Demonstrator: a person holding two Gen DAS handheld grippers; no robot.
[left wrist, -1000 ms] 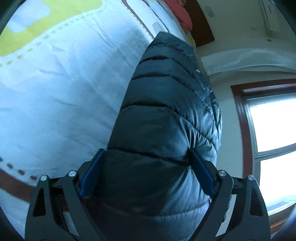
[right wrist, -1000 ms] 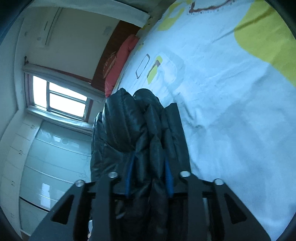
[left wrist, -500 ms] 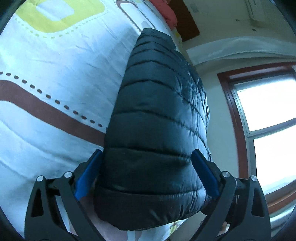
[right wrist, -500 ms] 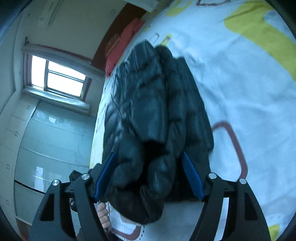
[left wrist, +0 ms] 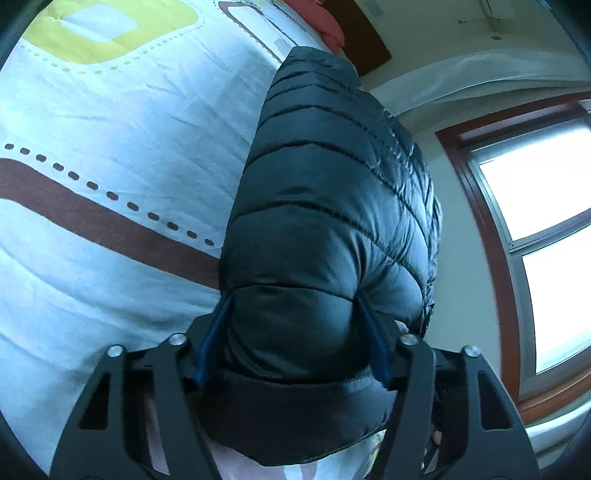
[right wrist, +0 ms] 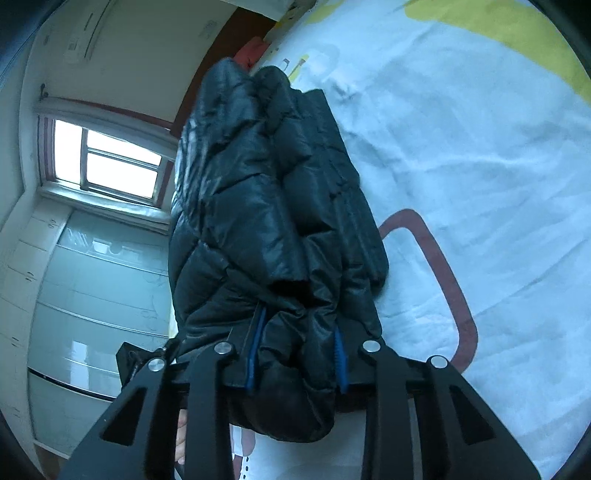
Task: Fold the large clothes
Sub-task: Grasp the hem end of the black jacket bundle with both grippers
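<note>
A dark quilted puffer jacket [left wrist: 328, 206] lies lengthwise on a bed, bunched into a long bundle. My left gripper [left wrist: 295, 321] is shut on its near hem end, blue pads pressed into the padding on both sides. In the right wrist view the same jacket [right wrist: 266, 206] shows folded layers and a cuff edge. My right gripper [right wrist: 299, 339] is shut on a thick fold of it, blue pads squeezing the fabric. The jacket hides most of both pairs of fingertips.
The bed sheet [left wrist: 110, 129] is pale blue with yellow and brown shapes, also seen in the right wrist view [right wrist: 480, 147]. A red pillow [left wrist: 325, 22] lies at the headboard. A window [left wrist: 546, 221] and glass wardrobe doors [right wrist: 99, 288] flank the bed.
Half a second ago both grippers stood wide open around the jacket. Now both have closed on it, and the jacket ends are pinched and bunched.
</note>
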